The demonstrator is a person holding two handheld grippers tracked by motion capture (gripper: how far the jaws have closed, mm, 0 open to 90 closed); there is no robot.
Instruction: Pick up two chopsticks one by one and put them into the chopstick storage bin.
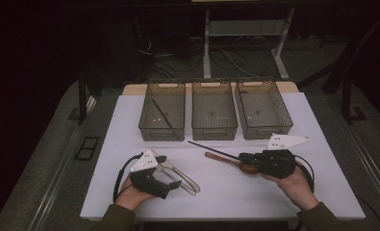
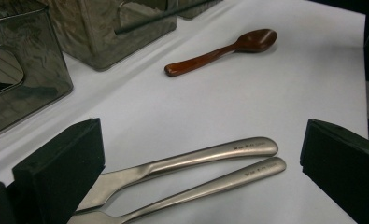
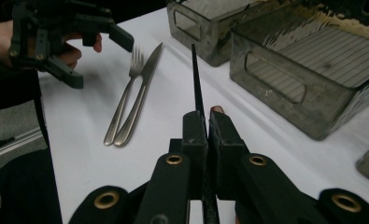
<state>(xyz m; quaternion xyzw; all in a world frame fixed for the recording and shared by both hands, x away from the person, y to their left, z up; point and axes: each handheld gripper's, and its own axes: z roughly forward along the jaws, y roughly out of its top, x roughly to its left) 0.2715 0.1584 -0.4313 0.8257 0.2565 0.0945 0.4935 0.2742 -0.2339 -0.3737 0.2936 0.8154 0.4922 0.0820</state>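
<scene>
Black chopstick (image 3: 197, 84), rear end hidden betw. jaws, frame centre in right gripper view, clamped by right gripper (image 3: 207, 122) over wooden spoon (image 1: 231, 160), bowl part-covered; left gripper (image 2: 201, 163) lower left in high view, jaws wide apart astride fork (image 3: 125, 95) & knife (image 3: 141, 95) handles.

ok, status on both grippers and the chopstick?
Right gripper shut on black chopstick, lifted off table. Left gripper open over fork and knife. Path to bins unobstructed.
</scene>
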